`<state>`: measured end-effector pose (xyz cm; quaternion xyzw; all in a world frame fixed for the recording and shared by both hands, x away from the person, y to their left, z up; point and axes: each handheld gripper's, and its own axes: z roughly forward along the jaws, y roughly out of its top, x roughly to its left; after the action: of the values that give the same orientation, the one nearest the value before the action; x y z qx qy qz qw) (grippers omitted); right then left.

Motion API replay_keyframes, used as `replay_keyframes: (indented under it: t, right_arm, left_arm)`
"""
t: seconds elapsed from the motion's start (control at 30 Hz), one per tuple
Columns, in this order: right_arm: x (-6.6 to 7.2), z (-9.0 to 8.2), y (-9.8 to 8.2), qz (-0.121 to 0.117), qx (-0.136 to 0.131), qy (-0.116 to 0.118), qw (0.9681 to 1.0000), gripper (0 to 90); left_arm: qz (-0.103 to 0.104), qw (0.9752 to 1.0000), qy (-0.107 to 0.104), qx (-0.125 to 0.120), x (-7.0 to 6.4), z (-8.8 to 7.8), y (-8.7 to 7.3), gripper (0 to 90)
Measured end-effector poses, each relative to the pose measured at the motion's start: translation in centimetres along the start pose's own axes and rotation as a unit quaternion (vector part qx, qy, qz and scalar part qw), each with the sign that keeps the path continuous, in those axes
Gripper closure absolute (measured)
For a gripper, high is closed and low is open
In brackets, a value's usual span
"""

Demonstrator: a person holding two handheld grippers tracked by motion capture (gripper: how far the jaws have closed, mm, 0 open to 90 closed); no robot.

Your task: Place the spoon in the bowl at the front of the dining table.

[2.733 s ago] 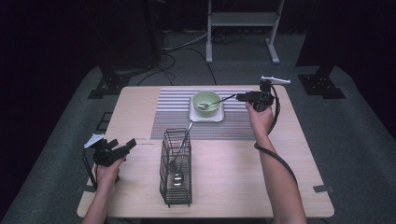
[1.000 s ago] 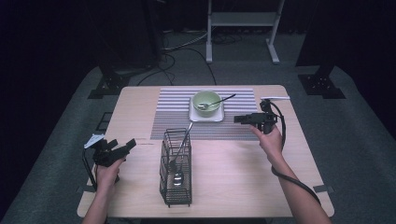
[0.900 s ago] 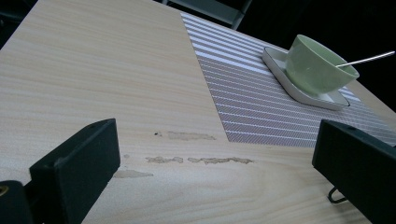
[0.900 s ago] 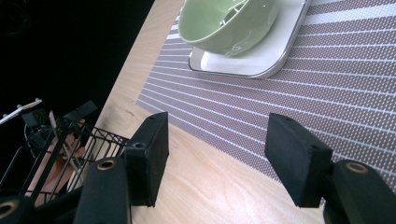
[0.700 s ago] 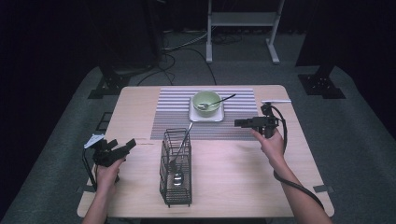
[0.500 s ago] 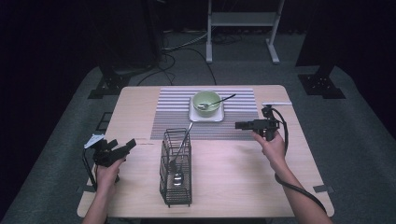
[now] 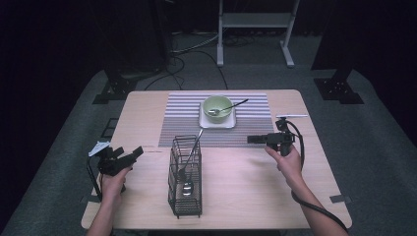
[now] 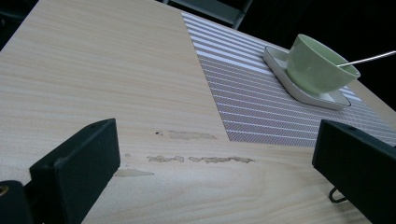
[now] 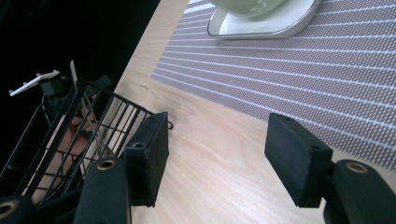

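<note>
A green bowl [image 7: 218, 105] with a spoon [image 7: 233, 105] resting in it sits on a white saucer [image 7: 217, 121] at the back of the striped mat [image 7: 182, 125]. The bowl [image 8: 318, 64] also appears in the left gripper view. A black wire basket [image 7: 185, 177] stands at the table's middle front with a long spoon [image 7: 189, 160] leaning inside. My right gripper [image 7: 252, 139] hovers over the mat's front right edge, pointing left, open and empty [image 9: 217, 156]. My left gripper [image 7: 136, 152] rests at the table's left, open with nothing between its jaws [image 8: 215, 168].
The wooden table [image 7: 246, 191] has bare surface in front of the mat. The basket [image 9: 70, 126] lies just left of the right gripper's jaws. A metal stand [image 7: 255, 22] and dark equipment legs are on the floor behind the table.
My right gripper has drawn back from the bowl toward the near side and down a little, leaving the spoon in the bowl. The left gripper has stayed still.
</note>
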<state>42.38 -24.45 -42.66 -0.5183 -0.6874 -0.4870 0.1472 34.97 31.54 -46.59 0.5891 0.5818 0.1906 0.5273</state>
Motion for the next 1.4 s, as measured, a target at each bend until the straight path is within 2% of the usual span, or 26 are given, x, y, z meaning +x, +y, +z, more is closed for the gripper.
replay_keyframes:
  t: [0.43, 0.77, 1.4]
  right_arm:
    - [0.3, -0.7, -1.8, -0.007, 0.007, 0.002, 0.9999, 38.7]
    - [0.0, -1.0, -3.1, -0.001, 0.006, 0.007, 1.0000, 38.8]
    - [0.7, -1.0, -4.6, -0.001, 0.014, 0.017, 0.9997, 38.7]
  left_arm:
    - [0.000, 1.0000, 0.000, 0.000, -0.1, 0.0, 0.0, 0.0]
    - [0.000, 1.0000, 0.000, 0.000, 0.0, 0.0, 0.0, 0.0]
    - [0.001, 1.0000, 0.001, 0.001, -0.1, 0.0, 0.0, 0.0]
